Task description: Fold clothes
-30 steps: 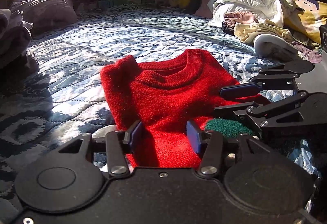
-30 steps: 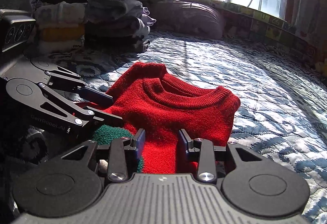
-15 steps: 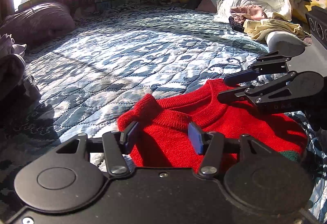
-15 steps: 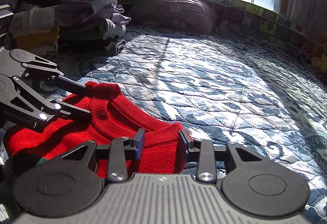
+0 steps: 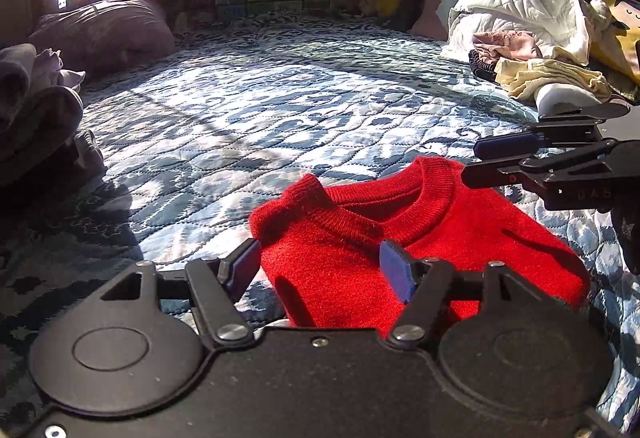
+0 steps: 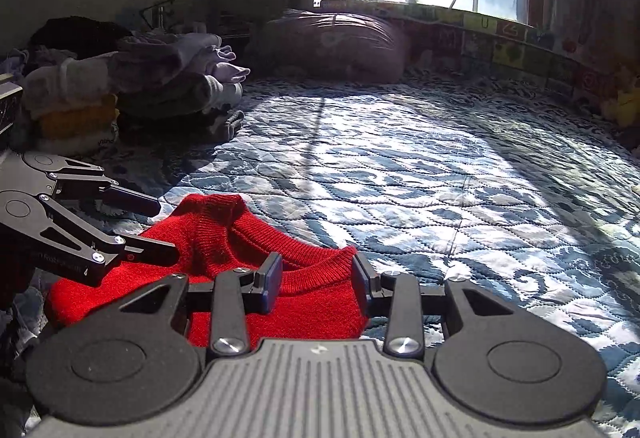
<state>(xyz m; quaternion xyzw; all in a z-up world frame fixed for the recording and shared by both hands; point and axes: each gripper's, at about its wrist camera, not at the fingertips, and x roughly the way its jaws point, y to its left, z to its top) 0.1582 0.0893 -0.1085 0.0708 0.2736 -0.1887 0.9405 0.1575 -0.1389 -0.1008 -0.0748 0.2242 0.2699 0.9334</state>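
Note:
A folded red knitted sweater (image 5: pixel 420 250) lies on the blue patterned quilt (image 5: pixel 280 110), collar facing away from me. My left gripper (image 5: pixel 318 270) is open, and its fingers straddle the sweater's near left part without pinching it. My right gripper (image 5: pixel 478 160) reaches in from the right, open, its tips just past the collar. In the right wrist view the sweater (image 6: pixel 212 234) lies low at the left. There the right gripper (image 6: pixel 317 280) stands open over the collar's right end. The left gripper (image 6: pixel 160 228) stands open at the sweater's left shoulder.
A stack of folded clothes (image 6: pixel 120 90) stands at the bed's left side, with a purple pillow (image 6: pixel 340 42) under the window. A white duvet (image 5: pixel 520 6) and loose garments (image 5: pixel 548 82) are heaped at the far right. Sunlit open quilt (image 6: pixel 400 166) stretches beyond the sweater.
Both grippers have drawn back from the sweater, which now sits lower in both views. The green patch near its hem has gone out of sight. The left jaws stand slightly wider.

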